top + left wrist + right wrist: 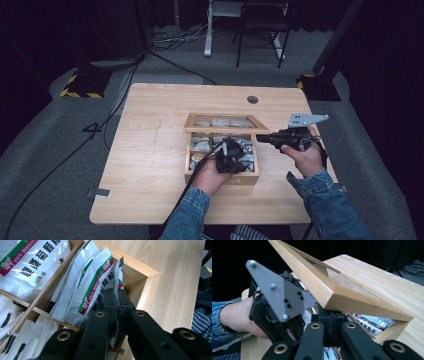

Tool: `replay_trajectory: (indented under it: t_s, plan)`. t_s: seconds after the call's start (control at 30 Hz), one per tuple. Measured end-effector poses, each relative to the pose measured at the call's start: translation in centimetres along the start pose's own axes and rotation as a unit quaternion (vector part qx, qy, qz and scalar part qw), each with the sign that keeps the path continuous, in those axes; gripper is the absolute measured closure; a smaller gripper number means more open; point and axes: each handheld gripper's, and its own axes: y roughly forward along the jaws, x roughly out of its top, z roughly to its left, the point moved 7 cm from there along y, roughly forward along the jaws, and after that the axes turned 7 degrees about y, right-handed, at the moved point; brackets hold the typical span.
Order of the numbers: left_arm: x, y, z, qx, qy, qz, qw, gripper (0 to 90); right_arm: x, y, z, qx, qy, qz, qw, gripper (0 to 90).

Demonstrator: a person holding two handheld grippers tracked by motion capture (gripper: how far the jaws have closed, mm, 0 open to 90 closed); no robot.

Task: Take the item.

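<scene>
Black jaws of the left gripper are pinched shut on one white sachet with a green and pink stripe, standing in a corner compartment of the wooden box. Three or four more sachets lean just beside it, and another lies flat in the next compartment. One box sits on the table, its glass lid raised. To its right, the right gripper is closed, its tips under the lid's front edge; I cannot tell whether they touch it.
</scene>
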Motion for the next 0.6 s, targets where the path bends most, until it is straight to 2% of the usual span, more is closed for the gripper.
replay_trajectory:
  t_s: [0.27,0.33,0.43,0.53,0.57,0.6]
  plan:
    - [0.1,-0.2,-0.3,0.015,0.02,-0.006,0.9997,90.0,0.0,0.0,0.0,0.0,0.0,0.0,1.0,90.0]
    - [0.5,-0.8,-0.5,0.023,0.021,-0.022,0.9993,90.0,0.0,0.0,0.0,0.0,0.0,-0.001,1.0,90.0]
    - [0.7,-1.4,-0.5,0.028,0.023,-0.033,0.9988,90.0,0.0,0.0,0.0,-0.001,0.0,-0.001,1.0,90.0]
    - [1.0,-2.3,-0.6,0.042,0.028,-0.051,0.9974,90.0,0.0,-0.1,0.0,-0.002,0.0,-0.002,1.0,90.0]
    - [1.3,-3.0,-0.7,0.057,0.037,-0.071,0.9951,90.0,0.1,-0.1,0.0,-0.002,-0.001,-0.003,1.0,90.0]
    - [1.4,-3.4,-0.8,0.062,0.042,-0.075,0.9944,90.0,0.1,-0.1,0.0,-0.002,-0.001,-0.004,1.0,90.0]
